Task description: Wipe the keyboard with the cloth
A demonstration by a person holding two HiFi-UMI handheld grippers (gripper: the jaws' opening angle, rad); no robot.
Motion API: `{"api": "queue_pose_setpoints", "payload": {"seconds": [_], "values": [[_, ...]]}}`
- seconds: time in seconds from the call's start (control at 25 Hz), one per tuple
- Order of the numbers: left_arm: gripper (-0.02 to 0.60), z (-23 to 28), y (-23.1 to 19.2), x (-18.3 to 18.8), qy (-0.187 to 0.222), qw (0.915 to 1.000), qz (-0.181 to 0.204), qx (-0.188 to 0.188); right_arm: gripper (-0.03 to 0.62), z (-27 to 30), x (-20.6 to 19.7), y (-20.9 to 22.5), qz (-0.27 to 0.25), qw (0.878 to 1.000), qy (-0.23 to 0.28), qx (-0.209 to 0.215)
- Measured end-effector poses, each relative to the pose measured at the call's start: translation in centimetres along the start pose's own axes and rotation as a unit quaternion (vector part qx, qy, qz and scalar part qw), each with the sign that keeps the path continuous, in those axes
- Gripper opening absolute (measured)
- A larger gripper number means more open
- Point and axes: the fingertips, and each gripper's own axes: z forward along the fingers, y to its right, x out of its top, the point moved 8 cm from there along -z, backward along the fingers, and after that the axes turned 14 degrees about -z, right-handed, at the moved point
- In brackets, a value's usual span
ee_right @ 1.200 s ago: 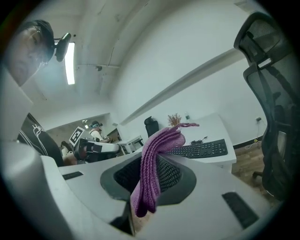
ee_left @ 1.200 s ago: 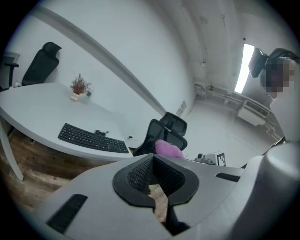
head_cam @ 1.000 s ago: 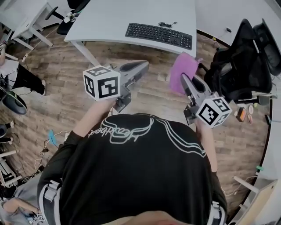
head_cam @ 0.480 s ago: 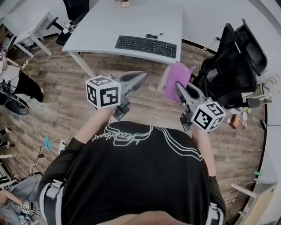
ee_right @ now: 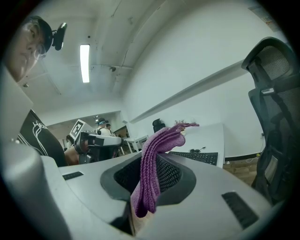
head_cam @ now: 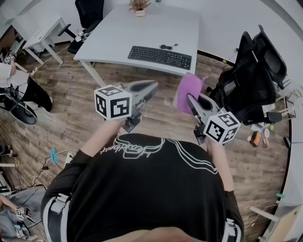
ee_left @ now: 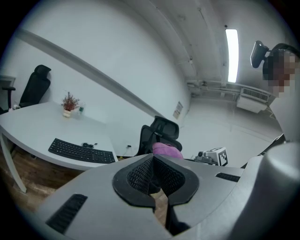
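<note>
The flat black keyboard (head_cam: 160, 56) lies on the pale grey table (head_cam: 118, 33), nearer than a second ago (I'm closing in). My right gripper (head_cam: 191, 98) pinches the purple knitted cloth (head_cam: 189, 86) in its jaws; the left gripper (head_cam: 152, 85) has its jaws pressed together, empty. No wiping yet.

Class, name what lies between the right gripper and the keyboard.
In the head view, only the purple cloth held by the right gripper, then a bare strip of desk before the keyboard.

A potted plant (head_cam: 139, 5) is set on the white table's (head_cam: 118, 33) far edge. A black chair (head_cam: 255, 71) is parked nearby.
</note>
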Motion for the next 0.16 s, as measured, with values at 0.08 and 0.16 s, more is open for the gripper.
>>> {"api": "queue_pose_setpoints", "payload": {"seconds": [0.08,0.16], "values": [[0.005,0.16,0.25,-0.15,0.000,1.0000,0.002,0.001,0.061,-0.14,0.00,0.14,0.001,1.000,0.003,0.003],[0.005,0.36,0.47,-0.41,0.000,1.0000,0.004,0.002,0.061,-0.33,-0.06,0.26,0.002,1.000,0.007,0.005]]}}
